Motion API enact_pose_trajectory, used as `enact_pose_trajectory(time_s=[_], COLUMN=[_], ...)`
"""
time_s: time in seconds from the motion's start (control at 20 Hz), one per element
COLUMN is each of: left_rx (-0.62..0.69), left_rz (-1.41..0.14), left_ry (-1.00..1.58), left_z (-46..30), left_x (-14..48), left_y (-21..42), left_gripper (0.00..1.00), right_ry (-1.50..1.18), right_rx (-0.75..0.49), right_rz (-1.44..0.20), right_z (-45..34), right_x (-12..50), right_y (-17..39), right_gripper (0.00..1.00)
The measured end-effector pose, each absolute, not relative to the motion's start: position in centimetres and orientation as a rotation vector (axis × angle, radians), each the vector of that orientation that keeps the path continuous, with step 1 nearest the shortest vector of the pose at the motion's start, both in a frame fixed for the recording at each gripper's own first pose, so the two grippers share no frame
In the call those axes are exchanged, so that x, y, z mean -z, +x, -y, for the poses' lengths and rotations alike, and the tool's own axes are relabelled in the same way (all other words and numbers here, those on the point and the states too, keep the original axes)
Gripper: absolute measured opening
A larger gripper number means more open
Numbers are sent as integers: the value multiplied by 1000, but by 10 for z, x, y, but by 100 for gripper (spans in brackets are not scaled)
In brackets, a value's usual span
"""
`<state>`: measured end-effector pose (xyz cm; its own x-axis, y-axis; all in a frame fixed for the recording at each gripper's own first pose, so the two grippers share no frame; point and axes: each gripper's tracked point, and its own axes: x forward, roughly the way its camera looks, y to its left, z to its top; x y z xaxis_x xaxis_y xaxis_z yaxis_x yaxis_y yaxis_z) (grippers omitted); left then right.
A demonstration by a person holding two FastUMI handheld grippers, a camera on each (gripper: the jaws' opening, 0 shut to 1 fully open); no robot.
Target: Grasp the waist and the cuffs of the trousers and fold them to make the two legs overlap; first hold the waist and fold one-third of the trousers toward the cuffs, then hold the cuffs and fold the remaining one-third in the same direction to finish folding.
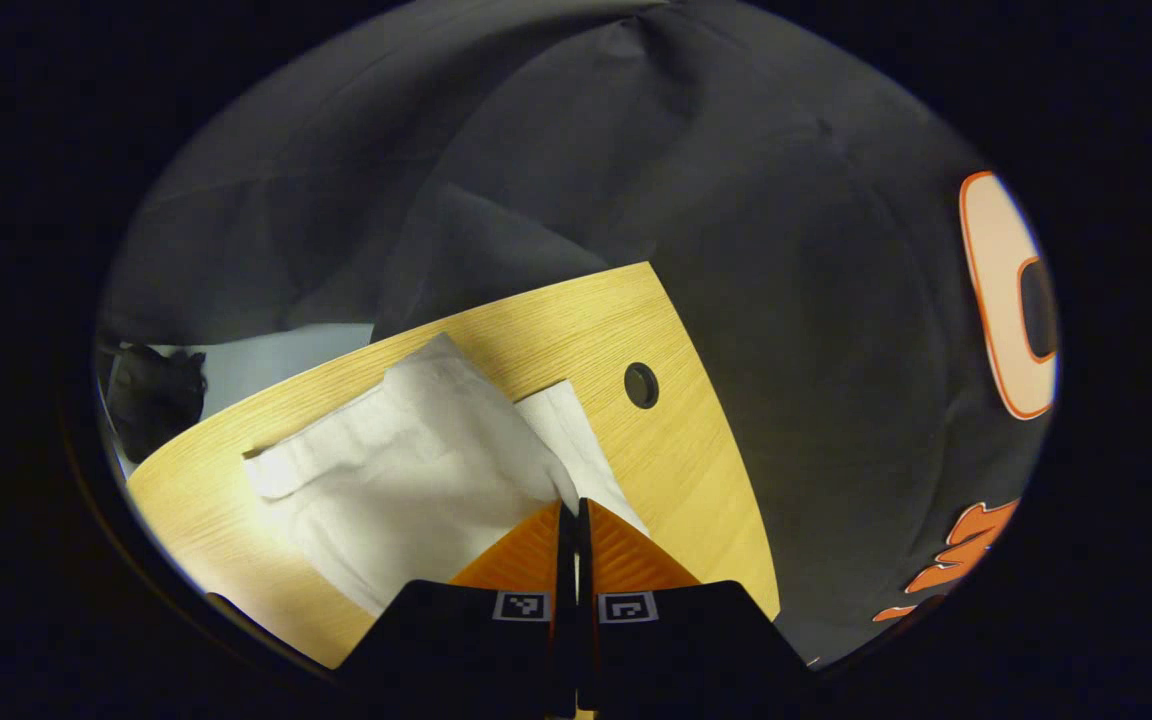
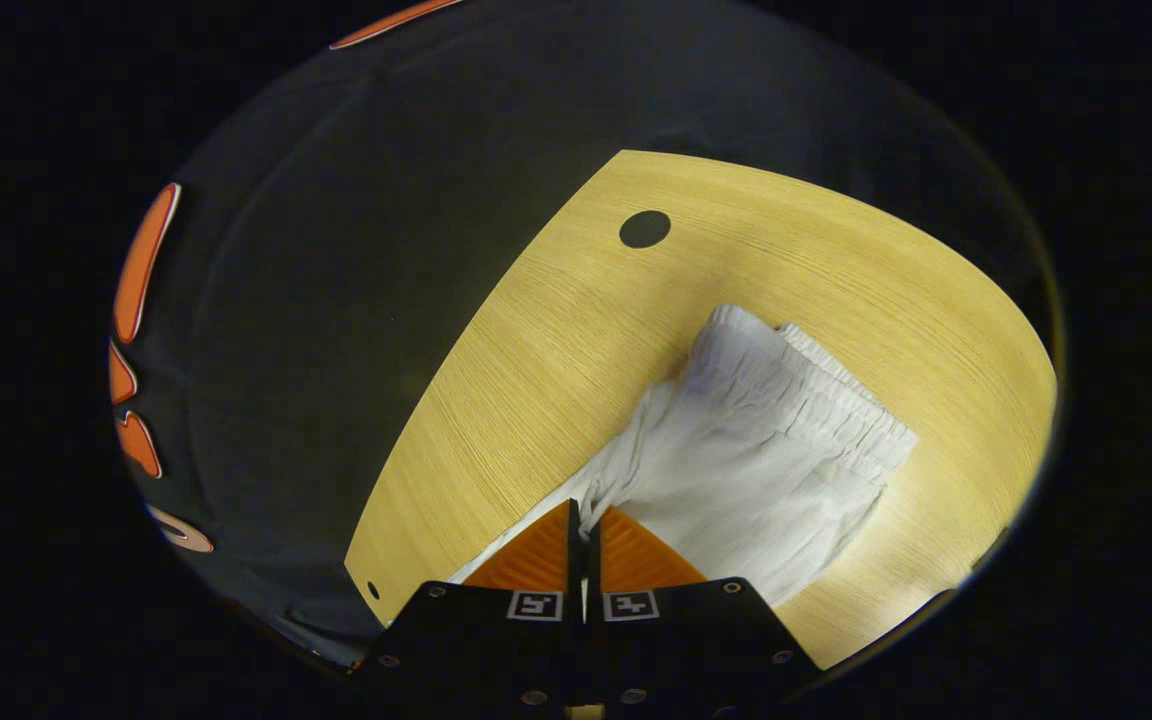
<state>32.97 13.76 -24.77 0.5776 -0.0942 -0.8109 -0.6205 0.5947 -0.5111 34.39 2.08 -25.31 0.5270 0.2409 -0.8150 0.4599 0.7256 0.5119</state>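
One pair of white trousers lies on the wooden tabletop. In the left gripper view the cloth spreads away from the claw as a broad panel, with a rolled or turned edge at its far left end and a second narrower strip showing beside it on the right, toward the round hole in the tabletop. In the right gripper view the trousers show the gathered elastic waistband at the far end, two layers of it stacked with their edges not quite matched.

Left claw: fingers drawn together with only a thin slit between them, tips meeting at the near edge of the cloth. Fabric appears pinched between them, though the contact point is hidden by the fingers themselves.

Right claw: fingers likewise closed to a narrow gap, tips at a bunched fold of the trousers near the tabletop's left edge; cloth seems caught there, the exact bite again hidden.

Count: one garment, two claws, one large round hole, one small hole near the tabletop corner.

The cuffs cannot be made out in either view. Near parts of the trousers are cut off behind the claw bodies. A dark shape at the far left beyond the tabletop is too dim to identify.
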Motion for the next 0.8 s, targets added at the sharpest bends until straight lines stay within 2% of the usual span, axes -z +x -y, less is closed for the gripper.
enact_pose_trajectory(time_s=[0.3, 0.35, 0.4, 0.45, 0.5, 0.55, 0.6, 0.65, 0.7, 0.75, 0.8], left_rx=[-357, -353, -350, -346, -344, -337, -316, -323, -311, -281, -265], left_rz=[-1009, -1011, -1014, -1014, -1010, -1007, -1001, -1000, -990, -986, -995], left_ry=[-852, -845, -840, -837, -830, -828, -821, -801, -793, -794, -784], left_z=[-135, -134, -135, -134, -136, -135, -134, -137, -136, -133, -131], left_x=[283, 290, 290, 297, 292, 289, 287, 284, 284, 281, 278], left_y=[339, 341, 340, 342, 341, 341, 343, 340, 344, 346, 343], left_gripper=[4, 5, 6, 6, 7, 10, 14, 20, 20, 20, 33], right_ry=[751, 743, 734, 727, 719, 705, 688, 668, 646, 628, 620], right_rx=[193, 194, 195, 190, 183, 179, 177, 177, 178, 176, 171], right_rz=[-1066, -1063, -1059, -1060, -1061, -1063, -1063, -1061, -1055, -1051, -1045], right_z=[-29, -28, -27, -28, -30, -30, -31, -28, -29, -28, -29], right_x=[283, 282, 283, 282, 280, 280, 280, 277, 278, 275, 273], right_y=[356, 355, 356, 352, 349, 346, 342, 339, 335, 332, 330], right_gripper=[6, 16, 21, 40, 51, 67, 70, 89, 99, 99, 99])
